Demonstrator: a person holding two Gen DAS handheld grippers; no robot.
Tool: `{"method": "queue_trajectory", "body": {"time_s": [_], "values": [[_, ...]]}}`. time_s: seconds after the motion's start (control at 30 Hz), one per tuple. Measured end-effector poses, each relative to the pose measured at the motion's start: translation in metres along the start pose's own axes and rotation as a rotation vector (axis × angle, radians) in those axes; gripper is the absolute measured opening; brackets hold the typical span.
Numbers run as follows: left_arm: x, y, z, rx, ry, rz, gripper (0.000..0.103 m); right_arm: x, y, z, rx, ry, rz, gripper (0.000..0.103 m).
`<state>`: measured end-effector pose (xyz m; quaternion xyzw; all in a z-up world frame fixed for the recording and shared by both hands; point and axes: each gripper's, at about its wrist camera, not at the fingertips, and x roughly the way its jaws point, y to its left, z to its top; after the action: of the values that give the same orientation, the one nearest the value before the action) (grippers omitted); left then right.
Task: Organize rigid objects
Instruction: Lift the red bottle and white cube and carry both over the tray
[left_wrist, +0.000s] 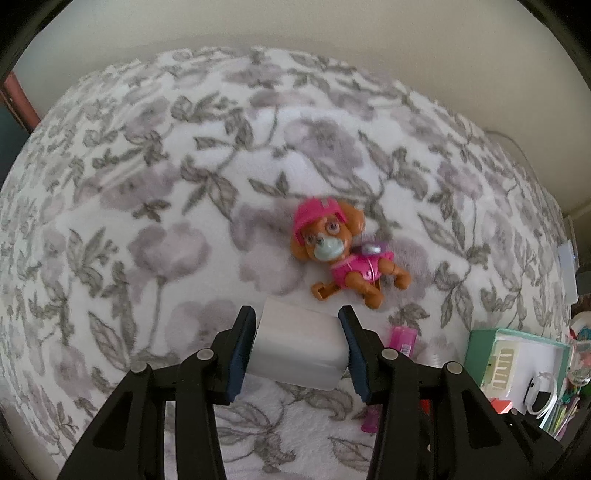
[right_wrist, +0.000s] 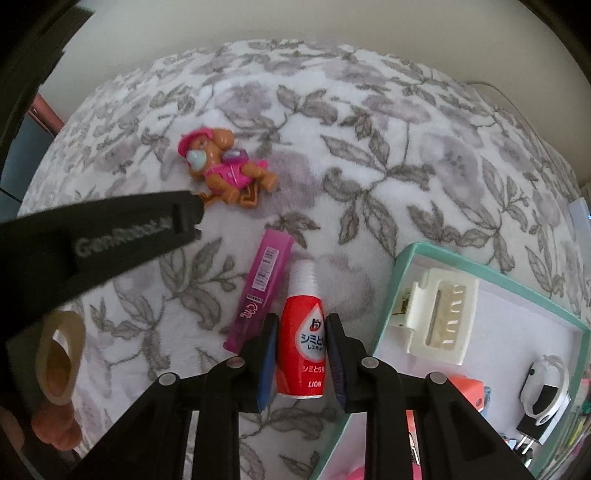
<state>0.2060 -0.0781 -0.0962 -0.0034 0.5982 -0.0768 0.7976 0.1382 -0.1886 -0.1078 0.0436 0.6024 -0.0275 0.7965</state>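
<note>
My left gripper is shut on a plain white block, one pad against each of its sides, just above the floral blanket. A toy dog in a pink outfit lies on the blanket just beyond the block. My right gripper points down and is shut on a red bottle with a white cap, which lies on the blanket. A pink flat case rests right beside the bottle on its left. The left gripper's black body crosses the right wrist view near the toy dog.
A teal open box sits right of the bottle, holding a white plastic holder, a white and black device and an orange item. A beige tape ring and a person's fingers show at the lower left.
</note>
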Motion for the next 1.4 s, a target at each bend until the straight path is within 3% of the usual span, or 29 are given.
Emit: {"method": "queue_trajectory", "body": {"time_s": [0.33,0.63,0.97,1.17,1.4], "values": [[-0.074,0.003,0.005,-0.032,-0.153,-0.028,0.048,-0.065,-0.025,0.003,0.053,-0.147,0.052,0.027],[-0.128,-0.057,-0.006,0.108,-0.267,-0.05,0.048,-0.124,-0.086,-0.007,0.166,-0.265,-0.034,0.027],[-0.115,-0.145,-0.038,0.302,-0.186,-0.104,0.048,-0.147,-0.159,-0.034,0.288,-0.289,-0.102,0.027],[-0.079,-0.173,-0.053,0.351,-0.072,-0.097,0.048,-0.112,-0.178,-0.042,0.307,-0.191,-0.083,0.027],[-0.054,-0.185,-0.066,0.383,0.002,-0.067,0.048,-0.073,-0.181,-0.048,0.309,-0.094,-0.057,0.027]]}}
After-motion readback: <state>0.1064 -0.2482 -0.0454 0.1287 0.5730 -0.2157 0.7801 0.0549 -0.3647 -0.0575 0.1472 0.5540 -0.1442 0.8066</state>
